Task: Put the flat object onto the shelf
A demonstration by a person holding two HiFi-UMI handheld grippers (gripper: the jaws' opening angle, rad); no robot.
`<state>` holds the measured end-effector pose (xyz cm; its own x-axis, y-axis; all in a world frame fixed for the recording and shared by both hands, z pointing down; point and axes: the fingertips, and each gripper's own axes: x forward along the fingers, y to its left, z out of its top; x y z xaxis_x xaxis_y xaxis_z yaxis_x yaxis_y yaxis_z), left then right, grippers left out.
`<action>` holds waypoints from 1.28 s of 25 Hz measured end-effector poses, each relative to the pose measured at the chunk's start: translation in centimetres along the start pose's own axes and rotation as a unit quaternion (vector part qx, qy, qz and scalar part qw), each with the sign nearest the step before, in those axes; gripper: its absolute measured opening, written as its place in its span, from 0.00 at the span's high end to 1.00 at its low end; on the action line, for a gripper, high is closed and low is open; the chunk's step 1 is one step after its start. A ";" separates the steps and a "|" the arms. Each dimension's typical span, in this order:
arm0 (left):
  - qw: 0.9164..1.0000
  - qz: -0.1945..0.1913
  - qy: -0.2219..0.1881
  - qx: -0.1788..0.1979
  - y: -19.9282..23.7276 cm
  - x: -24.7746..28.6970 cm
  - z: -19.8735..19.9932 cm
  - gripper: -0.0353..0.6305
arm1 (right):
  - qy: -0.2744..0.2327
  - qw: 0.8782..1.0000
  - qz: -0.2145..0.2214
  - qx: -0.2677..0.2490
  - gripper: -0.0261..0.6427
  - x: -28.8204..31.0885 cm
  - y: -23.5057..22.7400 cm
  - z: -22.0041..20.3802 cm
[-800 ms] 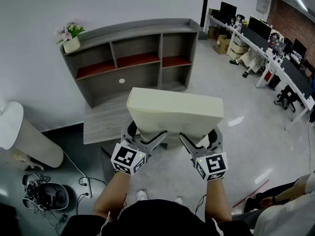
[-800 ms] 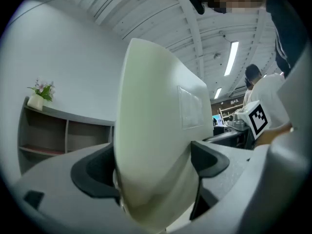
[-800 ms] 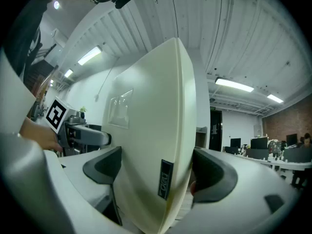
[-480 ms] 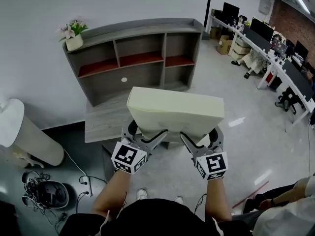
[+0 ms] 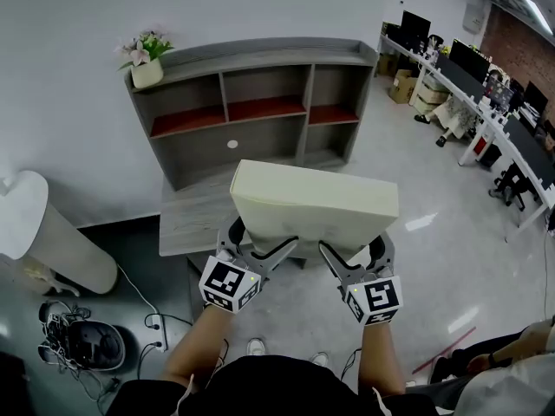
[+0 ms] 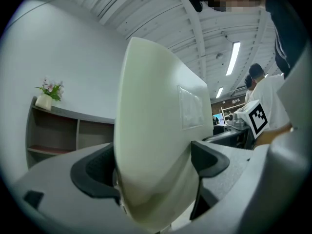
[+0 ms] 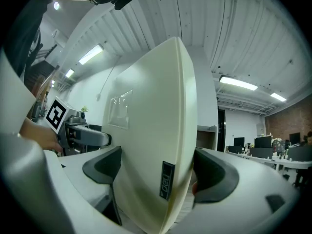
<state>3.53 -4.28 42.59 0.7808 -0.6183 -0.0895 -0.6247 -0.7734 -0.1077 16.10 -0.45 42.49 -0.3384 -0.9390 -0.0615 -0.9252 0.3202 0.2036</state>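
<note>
The left gripper (image 5: 260,251) is clamped on the near left edge of the flat object (image 5: 312,202). In the left gripper view its dark pads (image 6: 95,172) press both faces of the cream slab (image 6: 156,121), with the jaws spread wide around its thickness. The right gripper (image 5: 351,254) grips the near right edge the same way. In the right gripper view the pads (image 7: 214,174) squeeze the slab (image 7: 156,106) just beside a small dark label (image 7: 166,179) on its edge.

The flat object is held in the air at the centre of the head view. It is tilted, with its broad face up and its far edge higher.

Beyond it, in the upper middle of the frame, stands the grey shelf (image 5: 251,102) with red-lined compartments. A flower pot (image 5: 146,72) sits on its top left corner. A low grey table (image 5: 195,215) lies between the shelf and the slab. A white cylinder (image 5: 35,232) stands at the left edge, and desks with monitors (image 5: 486,68) fill the upper right.
</note>
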 end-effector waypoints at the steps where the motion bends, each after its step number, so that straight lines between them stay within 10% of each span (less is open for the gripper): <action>1: 1.000 0.001 0.001 0.000 0.6 -0.4 -0.2 0.24 | 0.001 1.000 0.000 0.003 0.28 0.5 0.5 -0.1; 32: 0.998 0.068 0.004 -0.002 16.2 -2.1 -2.3 0.24 | -0.017 0.997 0.072 0.020 0.28 16.3 6.2 -0.2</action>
<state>-8.20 -15.86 43.31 0.6892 -0.7183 -0.0951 -0.7245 -0.6833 -0.0906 4.88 -13.84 42.89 -0.4736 -0.8782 -0.0666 -0.8723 0.4573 0.1732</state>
